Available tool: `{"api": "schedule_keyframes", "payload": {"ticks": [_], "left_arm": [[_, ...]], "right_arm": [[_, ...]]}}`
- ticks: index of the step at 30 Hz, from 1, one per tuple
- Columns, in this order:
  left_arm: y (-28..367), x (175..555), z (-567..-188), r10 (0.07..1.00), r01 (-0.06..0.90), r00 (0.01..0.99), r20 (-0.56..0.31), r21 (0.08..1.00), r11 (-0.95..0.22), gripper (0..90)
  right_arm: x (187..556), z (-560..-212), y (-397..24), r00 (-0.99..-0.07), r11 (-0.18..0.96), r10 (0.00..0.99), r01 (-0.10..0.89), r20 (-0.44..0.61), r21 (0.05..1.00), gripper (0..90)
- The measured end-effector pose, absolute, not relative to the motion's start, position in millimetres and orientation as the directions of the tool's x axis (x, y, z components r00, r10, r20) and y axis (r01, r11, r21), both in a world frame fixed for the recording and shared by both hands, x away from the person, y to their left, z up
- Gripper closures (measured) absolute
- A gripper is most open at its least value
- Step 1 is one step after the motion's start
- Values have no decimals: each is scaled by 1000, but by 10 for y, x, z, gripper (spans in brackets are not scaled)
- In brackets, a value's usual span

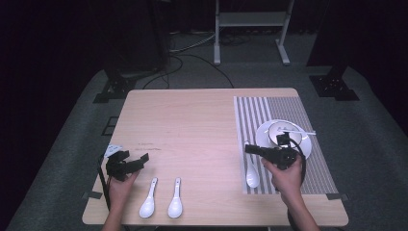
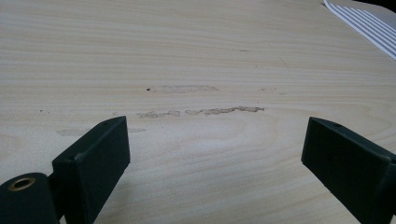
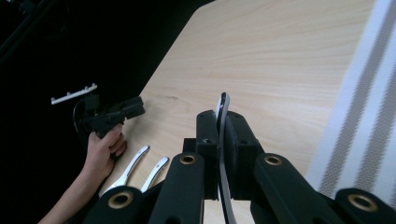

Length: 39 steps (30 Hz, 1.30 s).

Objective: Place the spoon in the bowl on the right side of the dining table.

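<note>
Three white ceramic spoons were in play, and the one at risk was the spoon (image 3: 223, 140) pinched by its thin handle between the clenched jaws of the right gripper (image 3: 223, 105), its bowl (image 1: 252, 177) hanging low over the striped placemat (image 1: 288, 108) near the person's edge of the bench (image 1: 192, 120). From the right gripper view the handle sat edge-on between the pads, a narrow and glazed surface, so the likeliest trouble was the spoon pivoting or slipping out under the weight of its own bowl if the hand swung quickly. A drop from there could chip it or send it skidding off the mat. Beyond the gripper sat the white plate (image 1: 308, 149) with a bowl (image 1: 288, 131) on it, and something thin lay across that bowl; I judged that a careless approach could knock that piece off or clatter the spoon against the rim. The trailing cable could also snag the plate edge. The left gripper (image 1: 126, 162) rested with its jaws spread wide and nothing between them, close to the other two spoons (image 1: 161, 198), and a stray nudge could push those toward the bench edge.
</note>
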<state>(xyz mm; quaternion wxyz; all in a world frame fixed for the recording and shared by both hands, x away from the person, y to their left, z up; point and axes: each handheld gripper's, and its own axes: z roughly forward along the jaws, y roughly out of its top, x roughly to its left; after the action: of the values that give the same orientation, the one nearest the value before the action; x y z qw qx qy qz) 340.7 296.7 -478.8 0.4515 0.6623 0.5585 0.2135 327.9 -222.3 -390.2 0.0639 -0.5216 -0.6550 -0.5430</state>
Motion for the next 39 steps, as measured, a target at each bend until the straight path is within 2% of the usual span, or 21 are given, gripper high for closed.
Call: {"api": "schedule_keyframes", "payload": {"ticks": [15, 29, 39], "left_arm": [[2965, 3405, -4787, 934, 548, 282, -217, 836, 29, 66], [2965, 3407, -4788, 934, 548, 283, -218, 836, 29, 66], [2966, 3410, -4790, 933, 550, 283, -220, 834, 30, 67]], "right_arm": [[3440, -3750, -2776, -341, -238, 702, 715, 625, 657, 852], [3704, -3616, -3005, -264, -322, 731, 679, 629, 660, 850], [3839, -3618, -3184, -195, -411, 716, 659, 670, 630, 849]]}}
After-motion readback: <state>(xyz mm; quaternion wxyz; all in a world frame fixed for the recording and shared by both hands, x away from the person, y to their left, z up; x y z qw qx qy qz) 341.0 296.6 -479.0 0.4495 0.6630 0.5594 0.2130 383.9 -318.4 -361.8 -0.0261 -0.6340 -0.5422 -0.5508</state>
